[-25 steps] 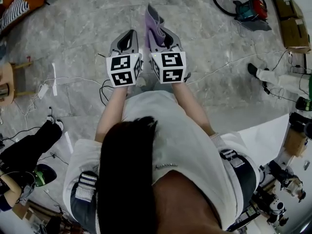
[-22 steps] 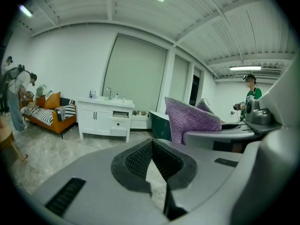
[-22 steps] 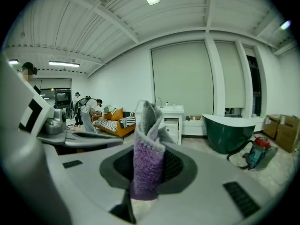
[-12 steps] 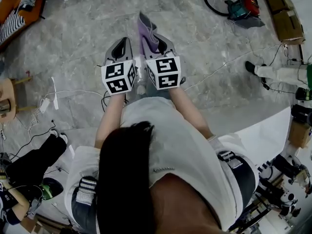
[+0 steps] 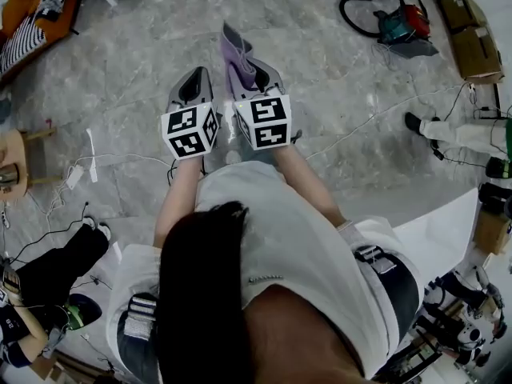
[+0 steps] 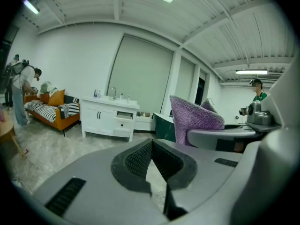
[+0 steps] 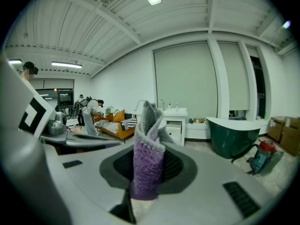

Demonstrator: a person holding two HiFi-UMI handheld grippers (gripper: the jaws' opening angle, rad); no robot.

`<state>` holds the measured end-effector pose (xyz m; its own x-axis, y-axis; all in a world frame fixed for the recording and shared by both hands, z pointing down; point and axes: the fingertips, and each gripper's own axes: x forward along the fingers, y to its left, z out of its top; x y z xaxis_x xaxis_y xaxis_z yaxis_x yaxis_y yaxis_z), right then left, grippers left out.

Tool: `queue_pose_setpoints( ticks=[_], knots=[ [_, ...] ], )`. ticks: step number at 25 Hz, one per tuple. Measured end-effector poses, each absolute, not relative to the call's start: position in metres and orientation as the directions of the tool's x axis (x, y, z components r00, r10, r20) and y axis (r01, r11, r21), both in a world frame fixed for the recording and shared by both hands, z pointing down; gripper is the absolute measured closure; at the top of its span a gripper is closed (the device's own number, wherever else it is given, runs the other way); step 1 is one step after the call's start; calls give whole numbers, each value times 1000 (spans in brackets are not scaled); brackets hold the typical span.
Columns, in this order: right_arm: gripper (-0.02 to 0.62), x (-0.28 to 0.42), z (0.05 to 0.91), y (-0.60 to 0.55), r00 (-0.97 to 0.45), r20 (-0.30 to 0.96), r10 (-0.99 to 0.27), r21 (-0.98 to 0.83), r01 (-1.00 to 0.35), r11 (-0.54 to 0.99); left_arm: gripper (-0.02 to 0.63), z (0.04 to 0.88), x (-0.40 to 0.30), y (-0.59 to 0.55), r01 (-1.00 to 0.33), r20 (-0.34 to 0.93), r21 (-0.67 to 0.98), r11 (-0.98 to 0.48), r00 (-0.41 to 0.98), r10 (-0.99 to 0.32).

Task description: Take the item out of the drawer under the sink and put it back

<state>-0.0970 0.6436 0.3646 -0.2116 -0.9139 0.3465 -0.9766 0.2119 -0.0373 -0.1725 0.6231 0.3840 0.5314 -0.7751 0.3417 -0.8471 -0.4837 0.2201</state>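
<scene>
A purple towel (image 5: 234, 54) sticks up out of my right gripper (image 5: 250, 72), which is shut on it. In the right gripper view the towel (image 7: 149, 125) stands folded between the pads of that gripper (image 7: 149, 150). Close on its left, my left gripper (image 5: 197, 78) is held beside it, shut and with nothing in it. Its pads meet at the tip (image 6: 151, 142) in the left gripper view, where the towel (image 6: 194, 116) shows at the right. Far across the room stands the white sink cabinet (image 6: 110, 118), one drawer (image 6: 124, 115) pulled out. It also shows as the cabinet (image 7: 172, 125) behind the towel.
Marble floor with loose cables (image 5: 96, 154). A wooden stool (image 5: 10, 162) and a striped orange sofa (image 5: 32, 14) lie at the left. A red tool (image 5: 400, 24) and cardboard boxes (image 5: 472, 34) are at the right. A dark green tub (image 7: 234, 135) stands beside the cabinet. Other people stand around.
Both grippers have shifted a little to the left in the head view, side by side. The towel stays in the right one.
</scene>
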Motion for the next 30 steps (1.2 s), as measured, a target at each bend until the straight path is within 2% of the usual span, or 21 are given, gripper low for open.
queue_pose_setpoints(
  ticks=[30],
  knots=[
    [499, 6, 365, 446, -289, 393, -873, -38, -954, 299, 601, 381, -77, 449, -862, 377, 275, -425, 504, -777]
  ],
)
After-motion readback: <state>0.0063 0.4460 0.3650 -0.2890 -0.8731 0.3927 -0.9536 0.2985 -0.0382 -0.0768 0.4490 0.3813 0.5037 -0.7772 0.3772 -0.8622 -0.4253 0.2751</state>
